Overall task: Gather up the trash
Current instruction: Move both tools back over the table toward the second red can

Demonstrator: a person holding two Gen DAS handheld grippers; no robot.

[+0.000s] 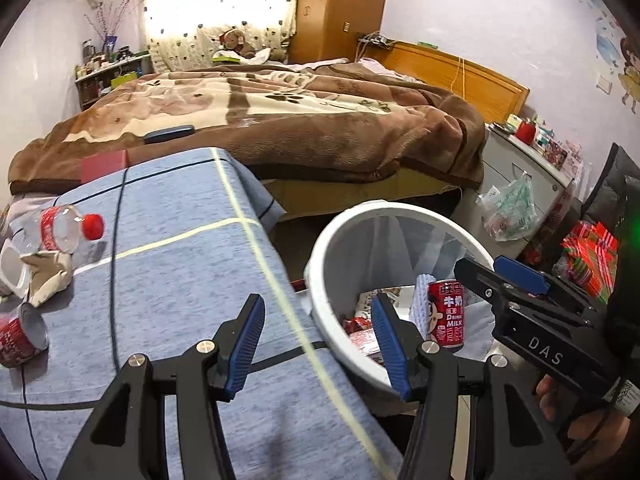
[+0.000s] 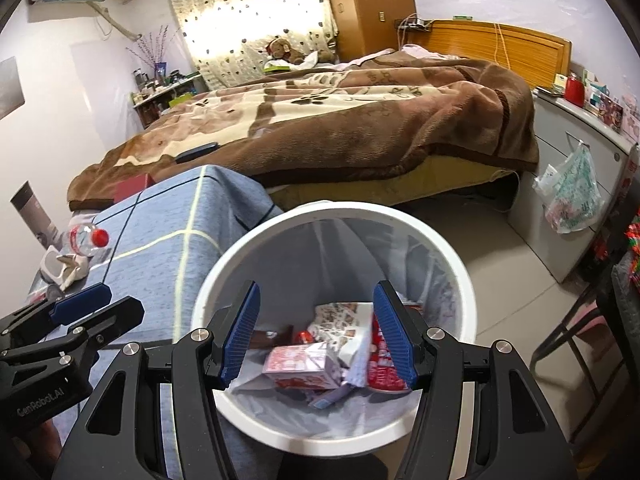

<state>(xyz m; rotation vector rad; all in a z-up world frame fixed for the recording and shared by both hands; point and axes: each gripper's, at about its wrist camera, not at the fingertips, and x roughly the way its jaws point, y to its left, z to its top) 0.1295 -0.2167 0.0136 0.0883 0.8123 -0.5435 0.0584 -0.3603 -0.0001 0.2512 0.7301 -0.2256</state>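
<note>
So the round white plastic bin (image 2: 460, 276) sits low in the middle of the right wrist view, just beside the table with the grey-blue striped cloth (image 1: 172, 248), and it already has a fair pile in it: a red milk can with a cartoon face (image 1: 450, 316), a small pink and white carton (image 2: 298, 368), some crumpled wrappers. The right gripper (image 2: 316, 332) hangs right over the bin mouth with its blue pads spread wide and nothing between them. The left gripper (image 1: 318, 344) is over the table edge, jaws partly apart and also empty.

What's left is all bunched at the left edge of the left wrist view: a clear plastic bottle with a red cap and red label (image 1: 60, 228) lying on its side, a crumpled beige paper scrap (image 1: 50, 276) touching it, a white cup (image 1: 12, 276) on its side, and a second red can tipped over (image 1: 20, 340) in the lower left.

If it were me, I'd swing the left one over there, go for the tipped can first since it's nearest, and close across its round body rather than the rim so it doesn't roll away
</note>
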